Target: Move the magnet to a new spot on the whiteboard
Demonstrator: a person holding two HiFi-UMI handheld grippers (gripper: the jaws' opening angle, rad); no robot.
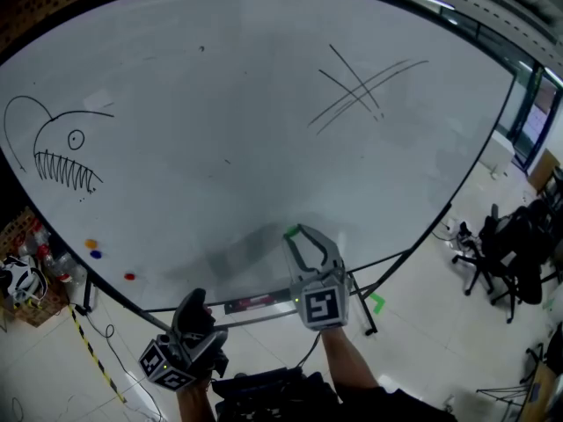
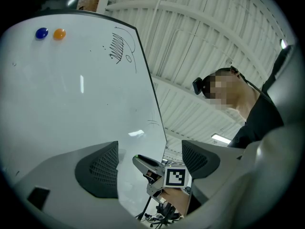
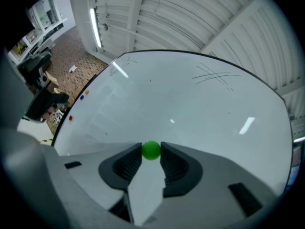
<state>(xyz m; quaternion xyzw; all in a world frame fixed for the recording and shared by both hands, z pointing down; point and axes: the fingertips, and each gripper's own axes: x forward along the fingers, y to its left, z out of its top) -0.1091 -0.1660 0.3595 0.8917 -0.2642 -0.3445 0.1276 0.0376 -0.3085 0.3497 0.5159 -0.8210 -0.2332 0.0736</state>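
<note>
A small green magnet [image 3: 151,150] sits pinched between the fingertips of my right gripper [image 3: 151,152], whose pads press on both its sides. In the head view the green magnet [image 1: 291,232] is at the tip of the right gripper [image 1: 296,235], low on the whiteboard [image 1: 220,130] near its bottom edge. Whether the magnet touches the board I cannot tell. My left gripper [image 1: 195,306] hangs below the board's lower edge. In its own view the left gripper [image 2: 149,152] stands open and holds nothing.
An orange magnet [image 1: 90,243], a blue magnet [image 1: 96,254] and a red magnet [image 1: 129,276] stick at the board's lower left. A toothy face drawing [image 1: 62,152] is at the left, crossed lines [image 1: 361,90] at the upper right. Office chairs [image 1: 506,253] stand on the floor to the right.
</note>
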